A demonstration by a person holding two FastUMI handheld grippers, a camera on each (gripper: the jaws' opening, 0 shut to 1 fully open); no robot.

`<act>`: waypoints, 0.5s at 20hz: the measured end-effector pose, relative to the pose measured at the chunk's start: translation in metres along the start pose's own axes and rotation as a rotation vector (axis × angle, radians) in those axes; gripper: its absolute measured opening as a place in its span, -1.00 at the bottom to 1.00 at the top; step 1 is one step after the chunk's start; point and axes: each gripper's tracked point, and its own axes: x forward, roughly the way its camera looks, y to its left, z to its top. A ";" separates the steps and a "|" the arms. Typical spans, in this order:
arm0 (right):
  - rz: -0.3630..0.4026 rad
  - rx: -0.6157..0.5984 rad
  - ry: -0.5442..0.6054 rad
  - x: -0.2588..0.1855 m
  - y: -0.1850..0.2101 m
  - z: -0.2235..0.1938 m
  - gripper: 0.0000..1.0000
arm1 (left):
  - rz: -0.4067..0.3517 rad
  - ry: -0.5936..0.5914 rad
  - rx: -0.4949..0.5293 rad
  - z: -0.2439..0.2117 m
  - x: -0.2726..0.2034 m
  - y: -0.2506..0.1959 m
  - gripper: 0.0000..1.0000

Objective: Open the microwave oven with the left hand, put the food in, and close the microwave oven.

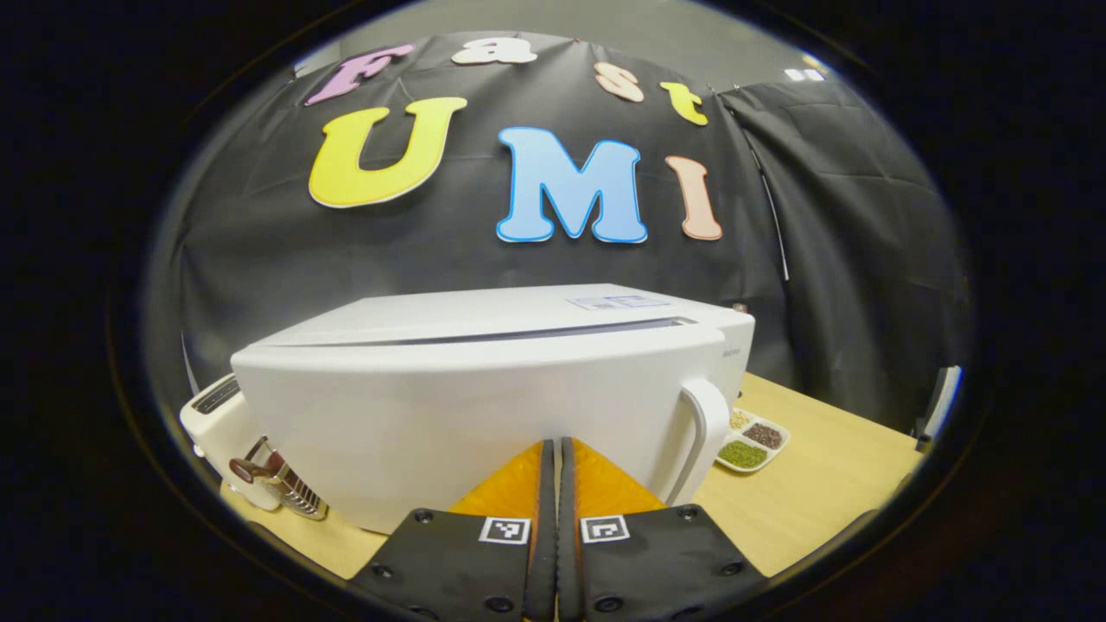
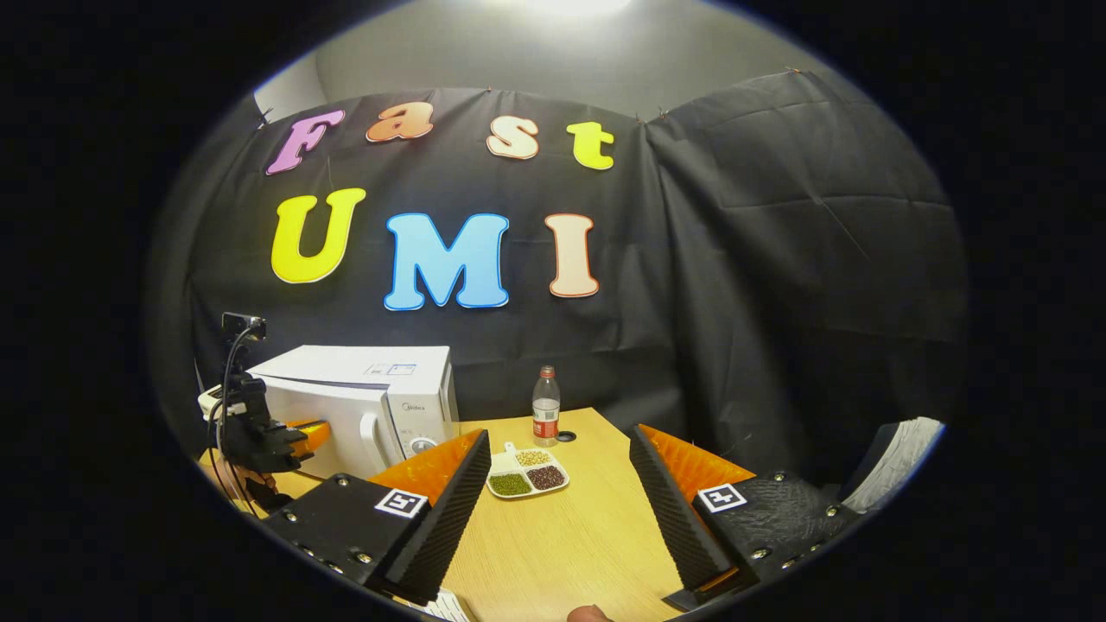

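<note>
Up close, the left gripper (image 1: 557,458) has its fingers pressed together with nothing between them, facing the closed microwave oven (image 1: 484,397) at the table's (image 2: 562,536) left edge. Farther back, the right gripper (image 2: 557,484) is spread wide, with the food tray (image 2: 527,473) mid-table beside the oven.
</note>
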 end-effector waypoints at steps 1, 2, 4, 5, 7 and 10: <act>0.000 -0.005 0.001 0.000 -0.001 0.000 0.95 | 0.009 0.003 -0.003 0.000 0.003 0.001 -0.85; 0.001 -0.008 -0.001 0.000 -0.002 -0.001 0.95 | 0.005 0.000 -0.014 0.000 0.003 -0.001 -0.78; 0.009 -0.009 -0.001 0.000 -0.003 -0.001 0.95 | 0.026 -0.007 -0.014 0.000 0.005 0.001 -0.78; 0.015 -0.011 0.005 0.001 -0.002 -0.002 0.95 | 0.030 -0.013 -0.011 0.002 0.007 -0.001 -0.86; 0.028 -0.015 0.010 0.002 -0.002 -0.002 0.96 | 0.041 0.020 -0.003 0.000 0.017 0.003 -0.78; 0.061 -0.017 0.012 0.002 0.001 0.001 0.95 | 0.058 0.026 -0.001 0.005 0.013 -0.005 -0.86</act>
